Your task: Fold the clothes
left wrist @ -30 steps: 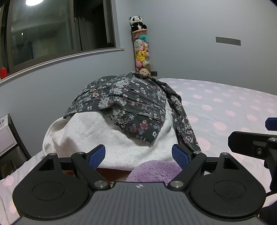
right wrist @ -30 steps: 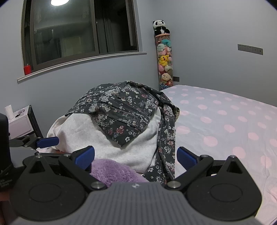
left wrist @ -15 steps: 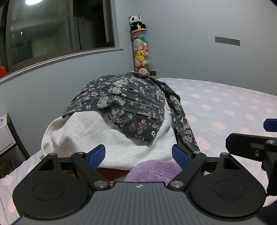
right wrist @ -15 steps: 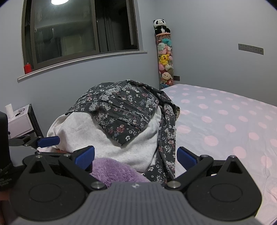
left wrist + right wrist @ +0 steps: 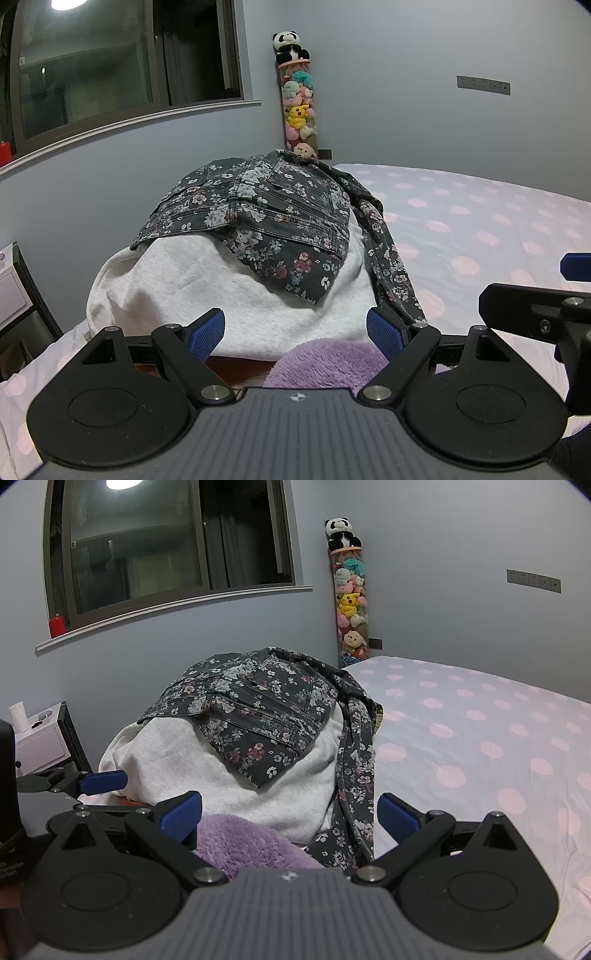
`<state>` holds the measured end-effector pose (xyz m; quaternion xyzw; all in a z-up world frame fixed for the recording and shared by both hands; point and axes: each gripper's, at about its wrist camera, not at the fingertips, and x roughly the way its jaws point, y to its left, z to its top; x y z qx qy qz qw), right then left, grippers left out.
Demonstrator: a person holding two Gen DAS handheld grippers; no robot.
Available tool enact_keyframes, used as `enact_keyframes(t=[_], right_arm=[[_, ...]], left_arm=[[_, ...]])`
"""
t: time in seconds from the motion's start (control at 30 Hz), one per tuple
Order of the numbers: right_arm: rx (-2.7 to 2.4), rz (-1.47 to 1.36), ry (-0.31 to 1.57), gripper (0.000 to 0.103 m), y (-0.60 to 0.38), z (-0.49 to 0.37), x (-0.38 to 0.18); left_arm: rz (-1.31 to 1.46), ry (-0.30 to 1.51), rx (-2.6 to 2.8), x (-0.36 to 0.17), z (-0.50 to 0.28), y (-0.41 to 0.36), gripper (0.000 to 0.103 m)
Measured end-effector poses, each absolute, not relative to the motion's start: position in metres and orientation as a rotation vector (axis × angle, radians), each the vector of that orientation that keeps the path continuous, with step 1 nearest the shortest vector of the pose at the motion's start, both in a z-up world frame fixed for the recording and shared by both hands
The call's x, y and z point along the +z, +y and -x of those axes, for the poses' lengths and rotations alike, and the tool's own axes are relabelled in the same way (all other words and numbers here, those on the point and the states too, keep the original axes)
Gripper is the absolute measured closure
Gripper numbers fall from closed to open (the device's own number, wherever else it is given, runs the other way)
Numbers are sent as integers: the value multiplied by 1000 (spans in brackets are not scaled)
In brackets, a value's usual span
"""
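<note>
— What's in the pile [image 5: 236, 280]?
— A dark floral denim piece [image 5: 266, 218] draped on top of a pale grey garment [image 5: 192, 280], one floral strip trailing down the right side onto the dotted bed [image 5: 480, 221]. A fuzzy purple item [image 5: 328, 362] lies nearest.
— And the grippers?
— Left gripper [image 5: 295, 332] and right gripper [image 5: 290, 812] both hover before the pile, jaws spread wide, holding nothing.

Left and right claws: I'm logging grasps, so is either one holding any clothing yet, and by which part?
Nothing is held. The left claw and right claw are both open, short of the clothes pile.
</note>
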<state>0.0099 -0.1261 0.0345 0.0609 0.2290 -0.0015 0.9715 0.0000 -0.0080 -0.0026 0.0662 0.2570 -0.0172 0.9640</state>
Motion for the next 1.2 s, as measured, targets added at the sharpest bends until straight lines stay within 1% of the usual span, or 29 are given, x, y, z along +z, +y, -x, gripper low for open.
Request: enact_keyframes(t=[0.37, 0.63, 0.9, 1.2], right_arm=[[2, -126, 457, 1, -127, -11, 34], [10, -106, 411, 1, -127, -11, 36], [5, -64, 455, 1, -134, -34, 31], [69, -67, 513, 1, -146, -79, 23]], left_arm=[[-144, 503, -37, -2, 2, -10, 19], [-129, 478, -39, 2, 2, -10, 19], [-105, 515, -61, -2, -13, -6, 19], [-110, 623, -36, -18, -47, -2, 19]])
